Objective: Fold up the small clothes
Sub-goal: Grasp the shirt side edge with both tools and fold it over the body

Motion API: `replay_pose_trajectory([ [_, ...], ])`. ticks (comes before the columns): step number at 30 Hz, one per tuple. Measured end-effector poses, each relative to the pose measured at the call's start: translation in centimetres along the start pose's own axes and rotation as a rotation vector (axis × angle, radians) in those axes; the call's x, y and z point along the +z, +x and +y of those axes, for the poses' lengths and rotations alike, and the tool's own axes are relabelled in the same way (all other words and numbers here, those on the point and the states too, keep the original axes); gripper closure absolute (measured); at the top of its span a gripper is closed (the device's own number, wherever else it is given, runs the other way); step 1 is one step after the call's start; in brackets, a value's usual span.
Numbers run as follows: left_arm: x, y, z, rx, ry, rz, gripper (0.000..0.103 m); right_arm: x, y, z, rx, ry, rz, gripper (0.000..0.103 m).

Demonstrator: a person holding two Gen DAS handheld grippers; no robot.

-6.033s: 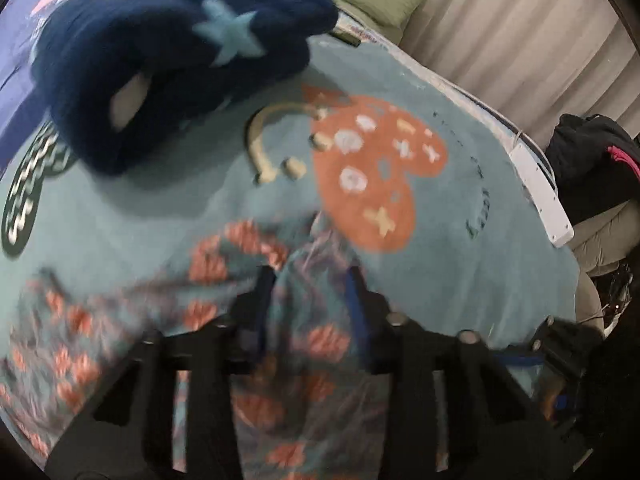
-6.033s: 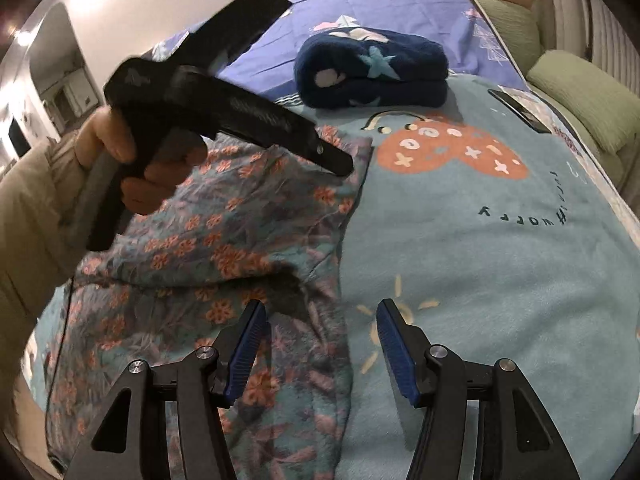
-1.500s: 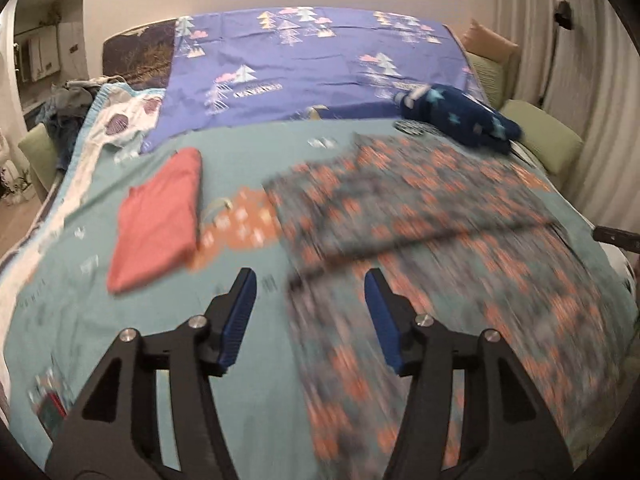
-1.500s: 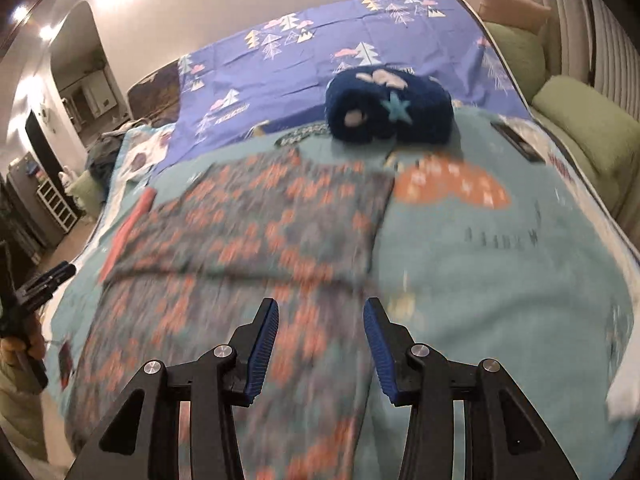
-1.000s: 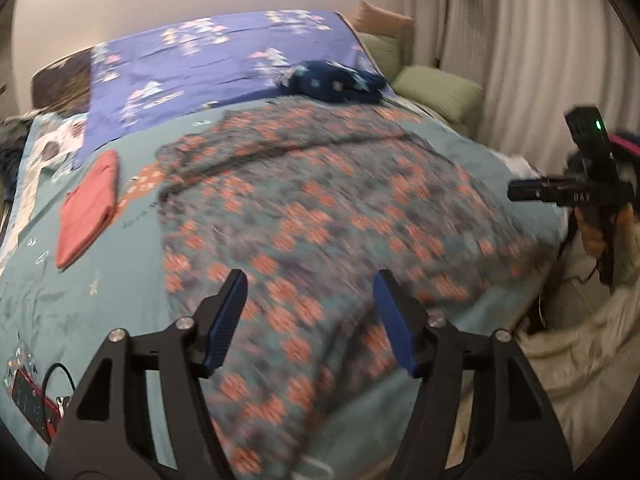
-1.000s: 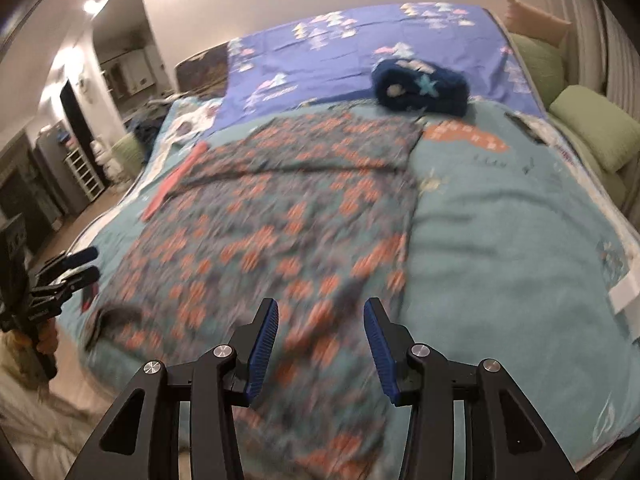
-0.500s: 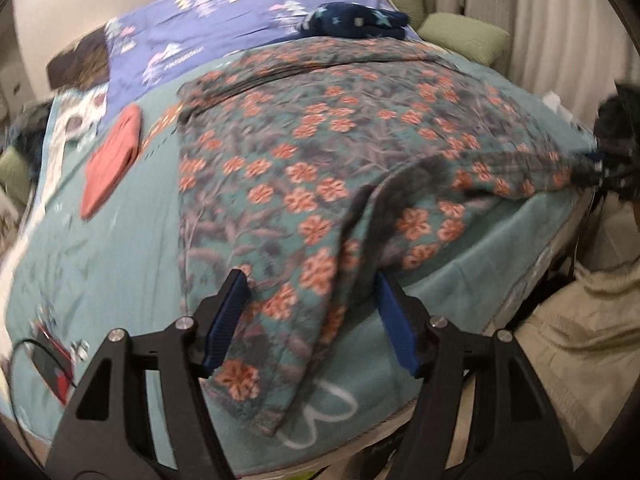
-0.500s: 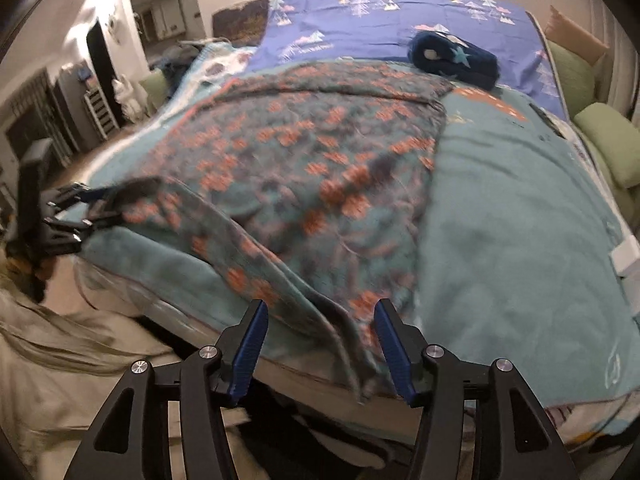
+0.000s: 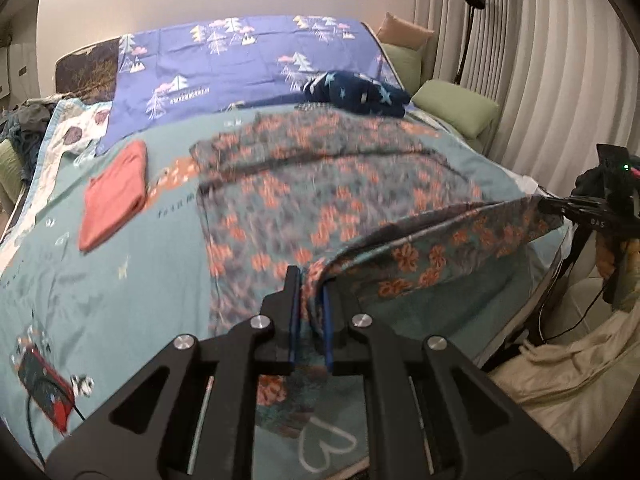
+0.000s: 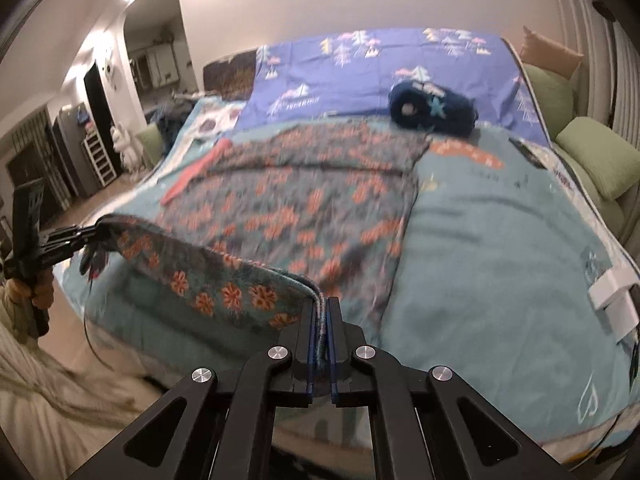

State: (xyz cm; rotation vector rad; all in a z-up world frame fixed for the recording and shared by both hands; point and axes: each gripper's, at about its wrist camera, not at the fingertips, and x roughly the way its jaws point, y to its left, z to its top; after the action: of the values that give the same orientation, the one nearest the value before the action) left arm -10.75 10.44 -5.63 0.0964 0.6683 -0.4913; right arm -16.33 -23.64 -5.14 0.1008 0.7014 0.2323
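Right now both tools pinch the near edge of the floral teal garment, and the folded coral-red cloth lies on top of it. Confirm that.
Wrong: the folded coral-red cloth lies beside the floral teal garment, on the teal bedspread, per the left wrist view. Both tools do pinch its near edge.

A bed [image 9: 100, 280] covered by a teal blanket carries everything. A flowered garment [image 9: 320, 184] lies spread across its middle. A folded red cloth [image 9: 114, 196] lies apart on one side; a rolled navy star-patterned blanket [image 9: 360, 94] sits beyond it, on a purple sheet [image 9: 224, 68].
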Motion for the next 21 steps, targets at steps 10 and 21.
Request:
replay_pose_trajectory([
  [10,6.6,4.6,2.3,0.028,0.034,-0.012,0.091,8.6,2.9,-2.4,-0.040,0.070,-0.127,0.100],
  [21,9.1,14.9,6.2,0.013,-0.002,0.121,0.086,13.0,14.4,-6.9,-0.075,0.161,0.045,0.099],
])
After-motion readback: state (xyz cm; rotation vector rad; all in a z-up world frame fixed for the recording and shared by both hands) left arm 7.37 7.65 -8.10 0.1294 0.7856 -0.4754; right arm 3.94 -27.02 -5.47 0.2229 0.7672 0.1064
